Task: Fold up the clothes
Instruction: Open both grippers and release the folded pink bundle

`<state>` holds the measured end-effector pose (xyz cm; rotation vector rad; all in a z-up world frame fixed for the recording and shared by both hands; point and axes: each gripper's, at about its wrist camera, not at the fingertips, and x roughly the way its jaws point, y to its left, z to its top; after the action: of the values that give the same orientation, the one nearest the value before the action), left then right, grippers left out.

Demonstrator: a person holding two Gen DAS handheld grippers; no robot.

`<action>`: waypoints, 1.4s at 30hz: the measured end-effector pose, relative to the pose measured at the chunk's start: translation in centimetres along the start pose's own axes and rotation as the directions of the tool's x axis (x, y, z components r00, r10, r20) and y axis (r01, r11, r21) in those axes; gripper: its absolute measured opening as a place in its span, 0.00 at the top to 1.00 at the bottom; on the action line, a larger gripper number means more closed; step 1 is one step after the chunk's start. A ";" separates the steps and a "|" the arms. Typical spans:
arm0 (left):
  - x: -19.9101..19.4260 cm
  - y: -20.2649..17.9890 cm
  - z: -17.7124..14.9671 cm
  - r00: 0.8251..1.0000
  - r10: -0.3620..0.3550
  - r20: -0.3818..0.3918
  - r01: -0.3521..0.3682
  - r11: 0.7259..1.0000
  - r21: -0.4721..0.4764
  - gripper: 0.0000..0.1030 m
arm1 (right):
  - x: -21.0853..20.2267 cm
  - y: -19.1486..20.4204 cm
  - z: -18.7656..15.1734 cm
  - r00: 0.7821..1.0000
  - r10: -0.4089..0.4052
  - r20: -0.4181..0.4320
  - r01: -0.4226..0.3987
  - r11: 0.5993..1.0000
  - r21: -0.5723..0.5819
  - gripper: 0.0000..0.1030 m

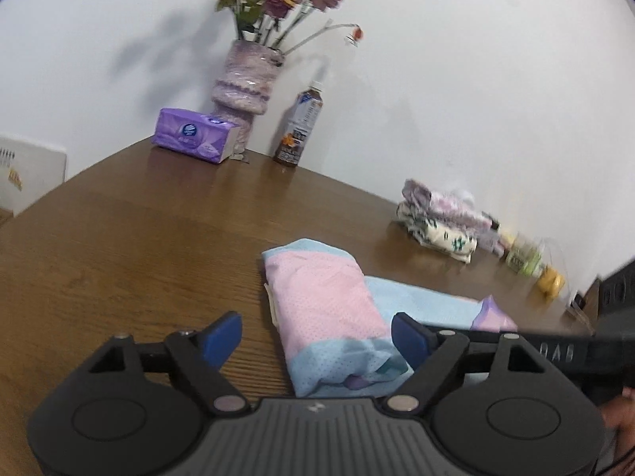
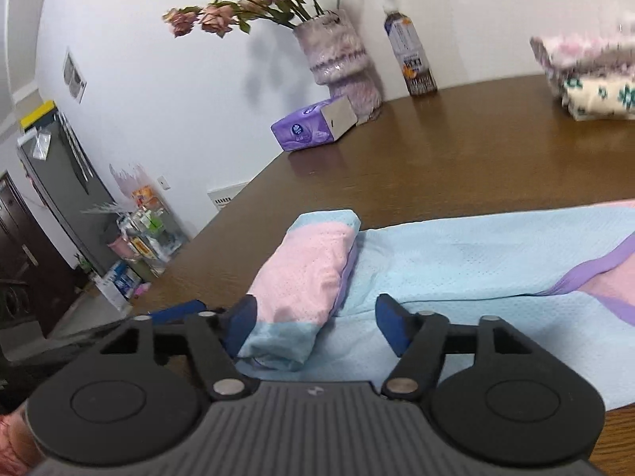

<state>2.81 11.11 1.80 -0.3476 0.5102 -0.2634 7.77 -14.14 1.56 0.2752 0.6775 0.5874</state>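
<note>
Our left tongs (image 1: 316, 339) are wide open and hold nothing. The folded end of the pink and blue garment (image 1: 333, 317) sits between the blue tips, but the pads do not press on it. Our right tongs (image 2: 316, 325) are open wide too, and empty. Its left pad (image 2: 242, 323) is right up against the fold; we cannot quite tell if it touches.

The garment lies on the brown wooden table (image 1: 139, 246). One end is folded over into a thick pink pad, and the rest stretches flat to the right, so we think the folding is only part done.

What could go wrong? The fold is loose and puffy. If a tip bumps it, it may flop open again. If we pinch only the top layer, the layers could slide apart.

Farther back sit a stack of folded clothes (image 1: 440, 226), a purple tissue pack (image 1: 194, 135), a bottle (image 1: 299, 125) and a fuzzy vase (image 1: 244, 87) of dry roses by the white wall.
</note>
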 end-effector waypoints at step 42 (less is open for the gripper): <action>-0.1 -0.8 -1.7 0.996 0.089 -0.029 -0.082 0.981 0.178 0.39 | -0.7 2.4 -2.1 0.993 -0.117 0.009 0.116 0.969 -0.217 0.33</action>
<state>1.72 9.97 0.75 -0.1481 0.5325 -0.2298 4.94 -12.51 1.29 0.0293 0.6227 0.5443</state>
